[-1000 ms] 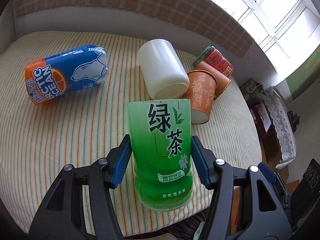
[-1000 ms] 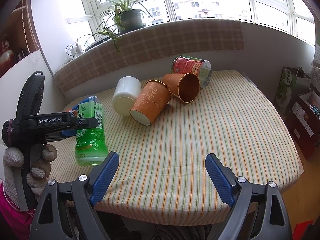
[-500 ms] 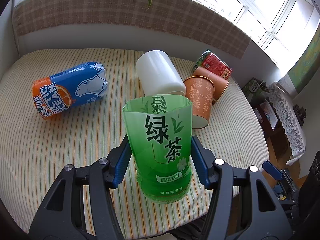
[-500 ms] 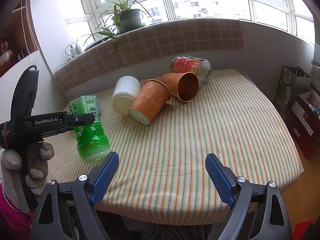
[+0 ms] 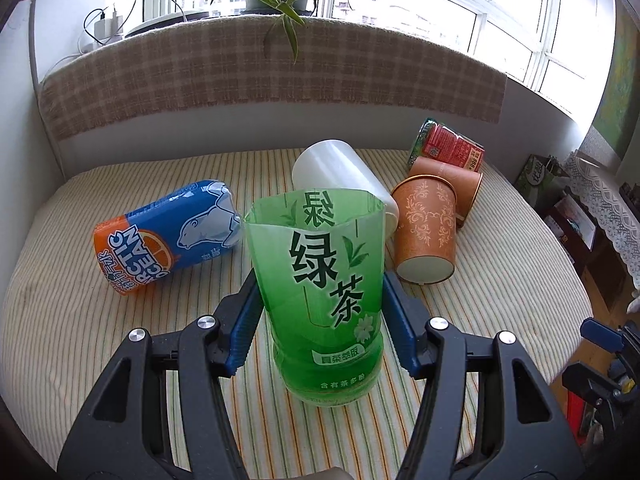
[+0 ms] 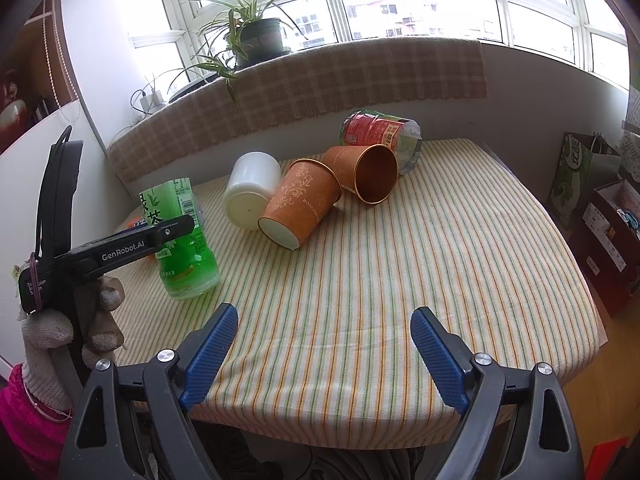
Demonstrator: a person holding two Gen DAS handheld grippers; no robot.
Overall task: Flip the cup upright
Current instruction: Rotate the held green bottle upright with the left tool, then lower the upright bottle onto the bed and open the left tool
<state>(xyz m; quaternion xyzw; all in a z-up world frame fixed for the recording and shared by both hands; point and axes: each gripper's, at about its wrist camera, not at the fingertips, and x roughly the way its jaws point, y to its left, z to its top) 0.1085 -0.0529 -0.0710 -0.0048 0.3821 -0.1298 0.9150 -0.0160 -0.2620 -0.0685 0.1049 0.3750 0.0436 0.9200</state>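
Observation:
My left gripper point(image 5: 320, 320) is shut on a green cut-bottle cup point(image 5: 320, 296) with Chinese lettering. The cup stands nearly upright, open end up, its base at the striped tablecloth point(image 5: 500, 312). It also shows in the right wrist view point(image 6: 180, 236), held by the left gripper point(image 6: 160, 236) near the table's left side. My right gripper point(image 6: 320, 356) is open and empty over the table's front edge.
Lying on their sides behind the green cup: a blue and orange cup point(image 5: 168, 236), a white cup point(image 5: 340, 172), two orange paper cups point(image 5: 426, 232) point(image 6: 364, 172) and a red can cup point(image 5: 448, 146). A potted plant point(image 6: 256, 36) sits on the windowsill.
My left gripper has tilted the green cup from leaning to nearly upright and lowered it toward the table. My right gripper has not moved.

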